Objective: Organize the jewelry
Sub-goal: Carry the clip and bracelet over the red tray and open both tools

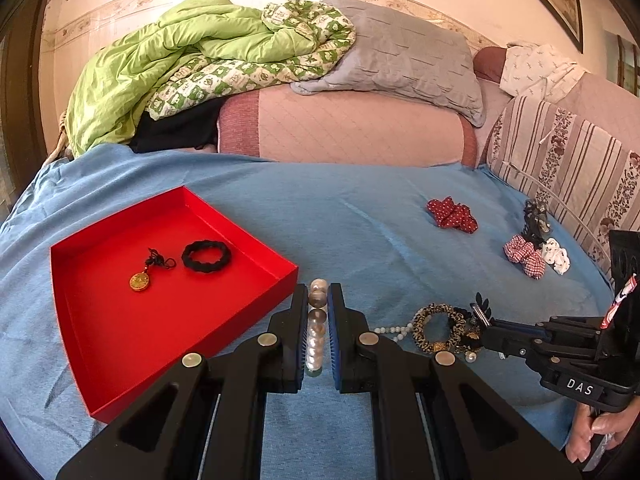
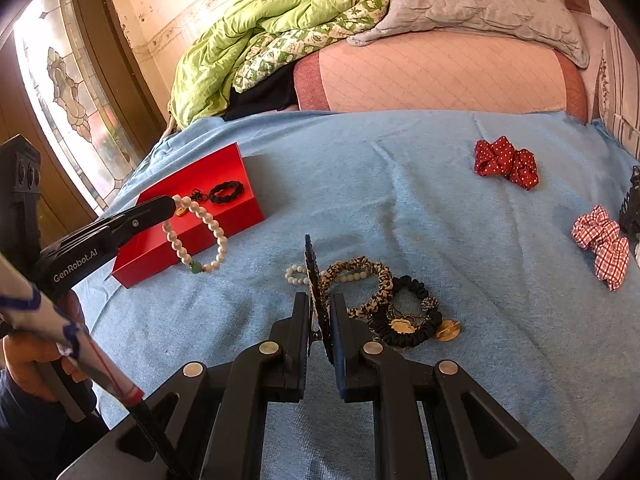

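My left gripper (image 1: pixel 318 300) is shut on a white pearl bracelet (image 1: pixel 316 336), held just right of the red tray (image 1: pixel 120 320). In the right wrist view the bracelet (image 2: pixel 196 236) hangs from the left gripper (image 2: pixel 170 202) over the tray's near edge (image 2: pixel 192 248). The tray holds a gold pendant (image 1: pixel 140 281) and a black braided ring (image 1: pixel 206 256). My right gripper (image 2: pixel 319 304) is shut on a black flat hair clip (image 2: pixel 316 280) above a pile with a leopard scrunchie (image 2: pixel 360 276), black scrunchie (image 2: pixel 408 332) and white bead string (image 2: pixel 296 274).
A red dotted scrunchie (image 2: pixel 506 162), a red checked scrunchie (image 2: pixel 602 242) and a dark claw clip (image 1: pixel 535 218) lie on the blue blanket (image 2: pixel 400 200) to the right. Pillows and a green quilt (image 1: pixel 180 60) are piled at the back.
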### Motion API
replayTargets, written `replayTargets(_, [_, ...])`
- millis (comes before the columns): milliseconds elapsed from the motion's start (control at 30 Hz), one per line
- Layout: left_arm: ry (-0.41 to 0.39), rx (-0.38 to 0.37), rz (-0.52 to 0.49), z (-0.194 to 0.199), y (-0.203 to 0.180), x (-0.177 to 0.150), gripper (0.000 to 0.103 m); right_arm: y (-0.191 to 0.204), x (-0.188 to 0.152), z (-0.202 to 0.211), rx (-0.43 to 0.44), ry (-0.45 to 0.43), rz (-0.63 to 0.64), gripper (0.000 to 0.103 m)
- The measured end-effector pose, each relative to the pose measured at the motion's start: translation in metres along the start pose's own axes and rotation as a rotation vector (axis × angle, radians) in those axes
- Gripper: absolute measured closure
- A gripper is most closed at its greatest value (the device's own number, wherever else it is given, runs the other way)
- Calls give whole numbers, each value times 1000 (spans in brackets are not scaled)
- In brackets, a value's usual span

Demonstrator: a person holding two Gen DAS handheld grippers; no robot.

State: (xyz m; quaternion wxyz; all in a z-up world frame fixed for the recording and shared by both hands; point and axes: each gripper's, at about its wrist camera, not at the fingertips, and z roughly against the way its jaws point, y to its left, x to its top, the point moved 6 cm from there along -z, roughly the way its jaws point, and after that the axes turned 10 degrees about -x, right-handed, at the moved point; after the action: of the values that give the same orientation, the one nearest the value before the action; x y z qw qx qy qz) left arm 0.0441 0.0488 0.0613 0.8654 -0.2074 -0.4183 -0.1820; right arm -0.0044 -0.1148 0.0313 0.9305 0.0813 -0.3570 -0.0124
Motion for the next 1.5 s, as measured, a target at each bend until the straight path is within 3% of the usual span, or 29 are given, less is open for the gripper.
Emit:
replayTargets(433, [-40,38,84,13,46,11,94,24,14,-8,31,23,4,91])
replayTargets(833, [-112,117,272,41,144,21,94,110,67,-21,150,-4,83,91])
replayTargets(1167, [-57,161,392,34,191,3,94,173,89,-80,242,100,84,91])
replayTargets(1500, [-41,197,447,28,216,-3,94,206,87,-140,212,203,123,91])
